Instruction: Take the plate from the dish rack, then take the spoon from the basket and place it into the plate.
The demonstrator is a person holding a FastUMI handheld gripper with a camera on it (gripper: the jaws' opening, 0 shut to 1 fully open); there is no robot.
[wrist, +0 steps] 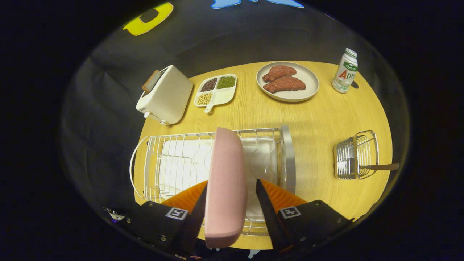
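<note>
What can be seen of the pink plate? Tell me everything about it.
The pink plate is plain, matte and smooth with rounded corners, seemingly plastic or ceramic. It stands on edge in the white wire dish rack, seen edge-on, leaning slightly. The gripper has it between its jaws: one finger lies against one face, while the other looks a little off it, so a firm grip cannot be confirmed.

The upright pink plate (225, 181) hides the white wire dish rack's (174, 159) middle; the metal spoon's (377, 167) bowl lies buried inside the wire basket (357, 154).
</note>
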